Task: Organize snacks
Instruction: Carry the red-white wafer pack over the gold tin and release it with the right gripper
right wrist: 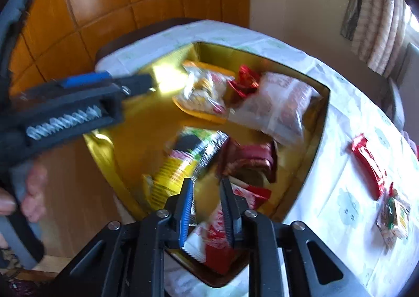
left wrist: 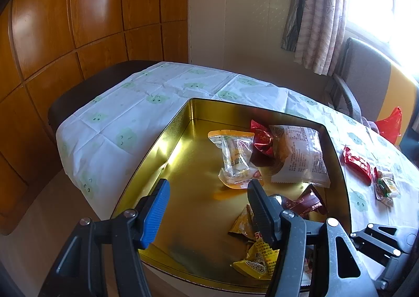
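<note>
A gold tin box [left wrist: 167,140] stands on the table and holds several snack packets: a clear orange-edged bag [left wrist: 233,158], a red candy [left wrist: 262,140], a large clear packet [left wrist: 301,158] and yellow packets [left wrist: 256,257]. My left gripper [left wrist: 207,189] is open and empty over the tin's near left part. In the right wrist view the tin [right wrist: 104,145] is blurred. My right gripper [right wrist: 207,192] hangs over the tin's near edge with a red-and-white packet [right wrist: 209,234] lying between and below its fingers; the jaws stand a little apart. The left gripper's body [right wrist: 78,103] crosses that view.
Two snack packets lie on the tablecloth right of the tin: a red one [left wrist: 357,163] [right wrist: 369,166] and a clear one with green and red [left wrist: 386,187] [right wrist: 395,216]. A chair [left wrist: 366,79] and a red bag [left wrist: 390,124] stand at the far right. Wooden panels line the wall.
</note>
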The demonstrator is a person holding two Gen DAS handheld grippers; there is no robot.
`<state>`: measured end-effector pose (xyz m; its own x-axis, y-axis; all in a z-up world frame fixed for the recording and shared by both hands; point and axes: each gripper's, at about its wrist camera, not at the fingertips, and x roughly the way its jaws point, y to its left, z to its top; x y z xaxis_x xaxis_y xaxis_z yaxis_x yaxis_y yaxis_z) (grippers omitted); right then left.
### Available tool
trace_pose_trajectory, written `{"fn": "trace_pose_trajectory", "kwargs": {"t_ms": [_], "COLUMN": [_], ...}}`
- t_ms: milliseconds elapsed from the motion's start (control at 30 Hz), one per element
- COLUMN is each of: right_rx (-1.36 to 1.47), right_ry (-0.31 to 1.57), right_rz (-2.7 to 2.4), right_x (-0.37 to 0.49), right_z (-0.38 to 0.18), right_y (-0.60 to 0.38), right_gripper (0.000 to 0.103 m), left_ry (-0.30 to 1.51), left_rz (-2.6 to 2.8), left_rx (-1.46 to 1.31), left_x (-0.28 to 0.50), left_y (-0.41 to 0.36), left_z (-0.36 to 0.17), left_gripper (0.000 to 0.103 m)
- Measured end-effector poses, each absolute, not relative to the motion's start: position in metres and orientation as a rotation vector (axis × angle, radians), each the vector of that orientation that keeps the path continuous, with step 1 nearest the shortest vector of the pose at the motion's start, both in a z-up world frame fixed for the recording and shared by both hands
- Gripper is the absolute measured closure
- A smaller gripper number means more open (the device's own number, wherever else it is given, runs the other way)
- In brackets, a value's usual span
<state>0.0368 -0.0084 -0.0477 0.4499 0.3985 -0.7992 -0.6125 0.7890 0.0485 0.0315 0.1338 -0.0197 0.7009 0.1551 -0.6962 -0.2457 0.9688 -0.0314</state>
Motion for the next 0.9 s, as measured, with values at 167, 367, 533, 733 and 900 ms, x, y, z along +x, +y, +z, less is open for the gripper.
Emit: {"fn": "trace_pose_trajectory", "kwargs": {"t_ms": [167, 367, 533, 733, 900], "right_rx": [-0.205, -0.152, -0.104, -0.041, -0.02], "right_ry": [0.883, 0.836, 0.785, 0.766, 0.803], "right_rz": [0.639, 0.608, 0.543, 0.441, 0.309], "right_x": [0.035, 0.028, 0.02, 0.016, 0.018], "right_z": [-0.04, -0.028, -0.016, -0.009, -0.022], "right_y": [-0.02, -0.035, -0.056, -0.097, -0.137], "right_gripper": [0.081, 0.081, 0.08, 0.076, 0.076], "left_ry": [0.762, 0.752, 0.748, 0.743, 0.734], "left_rz": [0.217, 0.202, 0.183, 0.157, 0.132], "left_rx": [-0.119, -0.104, -0.088, -0.066, -0.036], "left_x": [0.031, 0.03, 0.029, 0.027, 0.025], "left_y": [0.131, 0.126, 0.119, 0.109, 0.096], "left_z": [-0.019, -0.017, -0.016, -0.014, -0.011], "left_gripper": [0.041, 0.041, 0.041, 0.041, 0.041]}}
